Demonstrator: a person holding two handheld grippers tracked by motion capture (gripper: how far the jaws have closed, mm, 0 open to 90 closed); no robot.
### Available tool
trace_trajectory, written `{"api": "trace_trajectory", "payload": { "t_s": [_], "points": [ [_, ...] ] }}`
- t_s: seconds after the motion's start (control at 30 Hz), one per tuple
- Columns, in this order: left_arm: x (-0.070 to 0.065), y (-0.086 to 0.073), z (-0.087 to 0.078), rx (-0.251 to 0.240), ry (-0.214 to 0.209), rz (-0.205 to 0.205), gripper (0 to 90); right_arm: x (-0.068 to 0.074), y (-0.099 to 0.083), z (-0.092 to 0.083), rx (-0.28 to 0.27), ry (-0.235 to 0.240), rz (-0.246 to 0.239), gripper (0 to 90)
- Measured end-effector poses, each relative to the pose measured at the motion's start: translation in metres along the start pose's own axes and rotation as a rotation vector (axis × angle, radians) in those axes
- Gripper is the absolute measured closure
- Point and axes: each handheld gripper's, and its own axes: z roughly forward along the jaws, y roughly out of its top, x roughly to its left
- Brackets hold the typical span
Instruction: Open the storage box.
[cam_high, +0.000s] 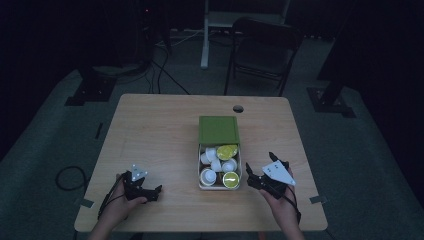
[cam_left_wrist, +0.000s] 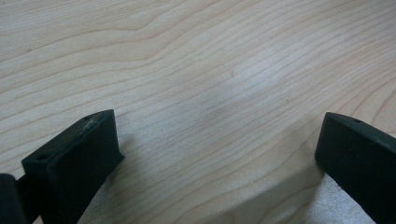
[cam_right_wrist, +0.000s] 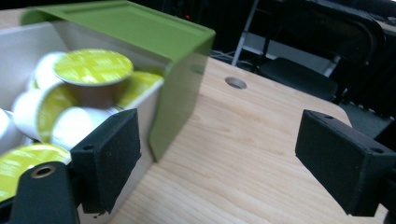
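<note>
A white box (cam_high: 199, 172) stands right of the table's middle, its green lid (cam_high: 218, 130) slid toward the far side. Several white capsules with yellow-green tops (cam_high: 227, 151) lie in the uncovered part. My right gripper (cam_high: 260, 165) is just right of the box near the front edge, open, with nothing between its jaws. In the right gripper view the right gripper (cam_right_wrist: 217, 140) frames bare wood, its left finger (cam_right_wrist: 109, 154) beside the box wall (cam_right_wrist: 145, 108), the capsules (cam_right_wrist: 93, 67) and the lid (cam_right_wrist: 140, 28). My left gripper (cam_high: 152, 192) rests open at the front left; the left gripper (cam_left_wrist: 219, 140) spans bare table.
The wooden table (cam_high: 150, 130) has a round cable hole (cam_high: 238, 108) at its far edge, also seen as a hole (cam_right_wrist: 236, 82) beyond the lid. A dark folding chair (cam_high: 265, 45) and stand bases sit on the floor behind. The room is dim.
</note>
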Motion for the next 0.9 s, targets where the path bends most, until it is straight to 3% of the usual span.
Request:
{"api": "trace_trajectory", "payload": {
  "t_s": [0.4, 0.9],
  "points": [
    [0.000, 0.000, 0.000, 0.000, 0.000, 0.001, 0.1, -0.023, -0.026, 0.006, 0.087, -0.052, 0.052, 13.7],
    [0.000, 0.000, 0.000, 0.000, 0.000, 0.001, 0.1, -0.042, -0.057, 0.018, 0.209, -0.070, 0.104, 12.8]
  ]
}}
